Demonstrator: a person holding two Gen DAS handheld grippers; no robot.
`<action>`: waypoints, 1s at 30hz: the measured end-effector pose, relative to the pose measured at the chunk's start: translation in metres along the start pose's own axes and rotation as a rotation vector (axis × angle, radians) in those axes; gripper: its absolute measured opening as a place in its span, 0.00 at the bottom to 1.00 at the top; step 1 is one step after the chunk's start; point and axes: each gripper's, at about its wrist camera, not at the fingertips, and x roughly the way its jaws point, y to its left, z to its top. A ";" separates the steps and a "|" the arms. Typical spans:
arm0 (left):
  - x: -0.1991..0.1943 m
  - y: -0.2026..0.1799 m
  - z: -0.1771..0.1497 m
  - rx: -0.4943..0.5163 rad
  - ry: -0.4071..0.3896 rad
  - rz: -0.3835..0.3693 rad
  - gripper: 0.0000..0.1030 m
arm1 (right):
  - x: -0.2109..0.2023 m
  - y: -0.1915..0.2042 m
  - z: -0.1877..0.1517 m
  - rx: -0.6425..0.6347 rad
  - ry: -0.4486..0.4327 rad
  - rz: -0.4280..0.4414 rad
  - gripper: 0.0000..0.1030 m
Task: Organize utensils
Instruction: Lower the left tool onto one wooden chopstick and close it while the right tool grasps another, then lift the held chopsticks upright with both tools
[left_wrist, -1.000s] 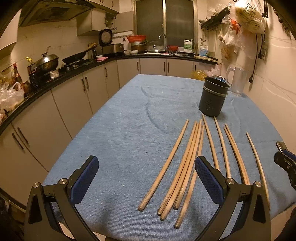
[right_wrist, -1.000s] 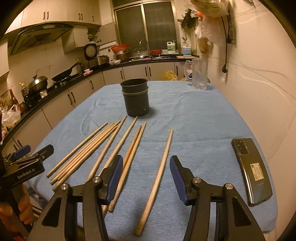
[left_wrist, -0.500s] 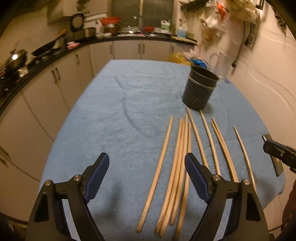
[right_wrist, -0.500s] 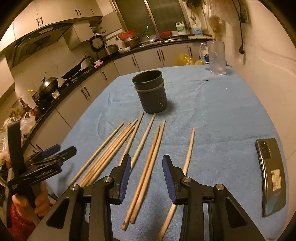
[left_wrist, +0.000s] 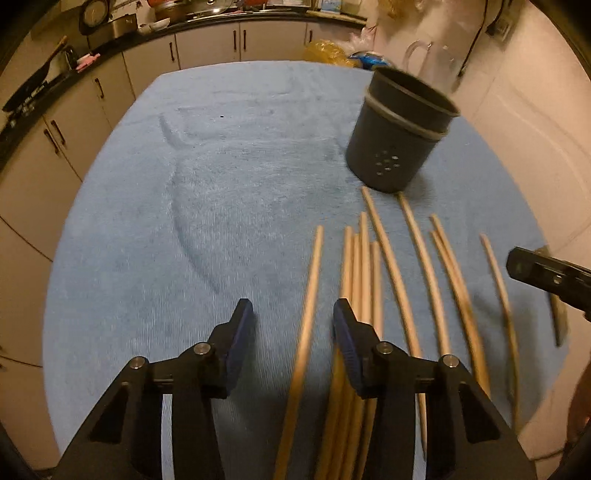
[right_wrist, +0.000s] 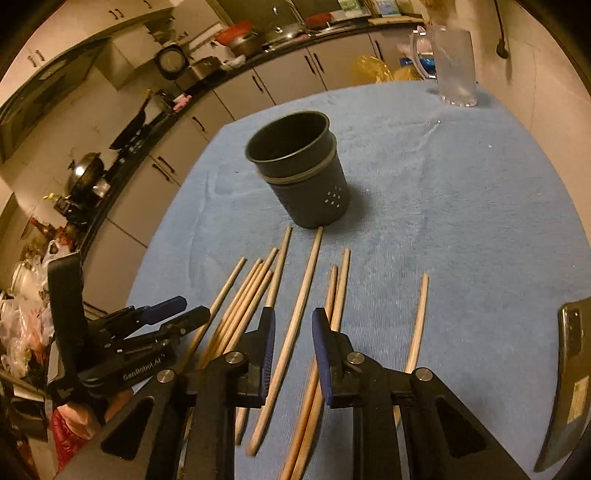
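We see the left tongs (left_wrist: 291, 319) closing over the blue-covered desk (left_wrist: 184, 221), with the leftmost chopstick (left_wrist: 308, 310) lying between their pads, not yet pinched. The right tongs (right_wrist: 293, 328) are closing too, narrow now, around a single chopstick (right_wrist: 295, 325) that runs up between them; the other chopsticks lie beside both tongs, and the dark holder (right_wrist: 303, 173) stands just beyond their far tips.
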 end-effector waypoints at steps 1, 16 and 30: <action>0.006 -0.002 0.003 0.013 0.017 0.003 0.33 | 0.003 -0.001 0.001 0.005 0.005 0.001 0.22; 0.010 0.026 0.005 -0.057 0.032 0.080 0.06 | 0.065 0.009 0.043 -0.010 0.087 -0.106 0.22; 0.016 0.024 0.015 -0.047 0.004 0.076 0.06 | 0.099 0.025 0.048 -0.076 0.144 -0.171 0.08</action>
